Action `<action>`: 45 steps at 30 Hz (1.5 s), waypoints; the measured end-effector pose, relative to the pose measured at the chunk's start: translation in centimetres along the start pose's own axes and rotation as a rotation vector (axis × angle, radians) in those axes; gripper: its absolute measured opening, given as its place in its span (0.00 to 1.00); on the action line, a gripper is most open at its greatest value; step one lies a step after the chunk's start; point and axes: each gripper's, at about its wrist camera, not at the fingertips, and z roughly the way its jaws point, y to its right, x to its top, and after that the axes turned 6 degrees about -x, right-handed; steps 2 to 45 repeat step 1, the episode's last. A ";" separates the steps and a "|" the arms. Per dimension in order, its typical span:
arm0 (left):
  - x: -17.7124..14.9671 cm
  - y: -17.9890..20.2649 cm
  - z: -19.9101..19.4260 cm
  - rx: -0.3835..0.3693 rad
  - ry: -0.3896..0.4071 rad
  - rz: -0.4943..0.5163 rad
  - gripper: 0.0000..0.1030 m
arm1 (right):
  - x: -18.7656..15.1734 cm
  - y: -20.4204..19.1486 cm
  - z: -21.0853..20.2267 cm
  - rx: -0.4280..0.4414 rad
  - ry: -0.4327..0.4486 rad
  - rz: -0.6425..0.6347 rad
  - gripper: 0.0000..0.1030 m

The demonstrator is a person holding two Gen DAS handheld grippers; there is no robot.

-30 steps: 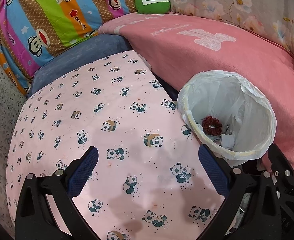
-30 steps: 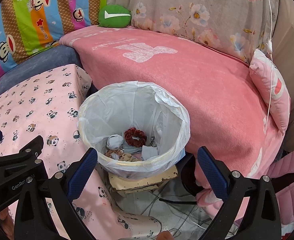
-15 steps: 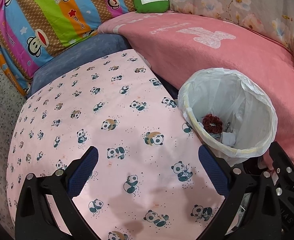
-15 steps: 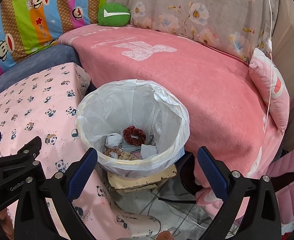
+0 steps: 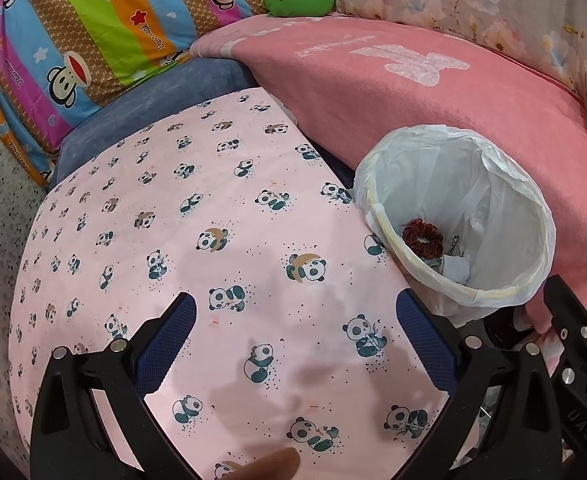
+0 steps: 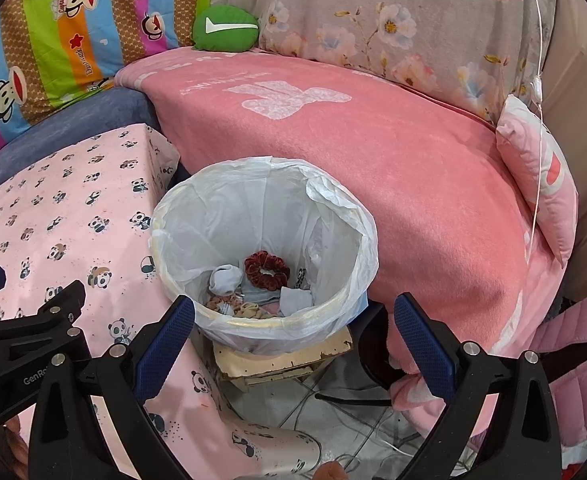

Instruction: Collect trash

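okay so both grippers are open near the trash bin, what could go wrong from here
1. The trash bin sits on a worn little stand, so a bump from the right gripper might tip it.
2. Its thin bag liner hangs loose over the rim, and a fingertip could snag it.
3. Cables lie on the floor beside the stand; anything dropped short could land among them.

Left claw (image 5: 293, 344): jaws spread wide, nothing between the blue pads (image 5: 165, 344). Right claw (image 6: 293, 344): likewise wide apart and empty, pointing forward and down; the two claws sit side by side, close.
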 end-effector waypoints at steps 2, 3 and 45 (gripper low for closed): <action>0.0 -0.1 0.0 -0.003 -0.001 0.001 0.93 | 0.0 0.0 0.1 -0.001 -0.001 0.000 0.93; 0.0 -0.1 0.0 -0.003 -0.001 0.001 0.93 | 0.0 0.0 0.1 -0.001 -0.001 0.000 0.93; 0.0 -0.1 0.0 -0.003 -0.001 0.001 0.93 | 0.0 0.0 0.1 -0.001 -0.001 0.000 0.93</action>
